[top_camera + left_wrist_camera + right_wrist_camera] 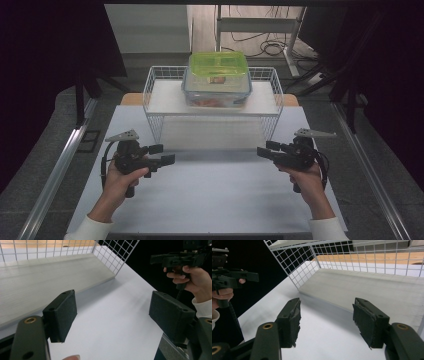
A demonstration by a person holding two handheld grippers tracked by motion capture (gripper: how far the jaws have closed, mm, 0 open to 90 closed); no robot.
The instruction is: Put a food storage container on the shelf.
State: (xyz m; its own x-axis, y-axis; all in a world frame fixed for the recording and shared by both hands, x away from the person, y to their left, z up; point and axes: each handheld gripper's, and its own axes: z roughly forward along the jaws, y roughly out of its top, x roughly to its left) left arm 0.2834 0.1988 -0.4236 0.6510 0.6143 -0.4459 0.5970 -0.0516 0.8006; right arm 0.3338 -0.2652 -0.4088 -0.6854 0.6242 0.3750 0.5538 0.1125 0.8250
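Jaws of both grippers are spread wide with nothing between them. From the high view, the left gripper (162, 154) is held above the white table (210, 200), in front of the wire rack (155, 107) and toward its left end; the right gripper (267, 149) is held in front of the rack toward its right end, and the two point inward at each other, well apart. In the left gripper view, the black pads (62, 312) are seen parted over the bare tabletop, with the rack's pale shelf board (45, 277) just beyond. In the right gripper view, the pads (292, 320) are likewise parted, and their edges look frayed.

On top of the rack, near its middle, a clear plastic box (216, 87) is set with a blue-rimmed lid. Something reddish-orange is seen through its front wall, but what it is cannot be told. A smaller box with a yellow-green lid (218, 64) is stacked on it. The shelf under the rack's top is seen bare.
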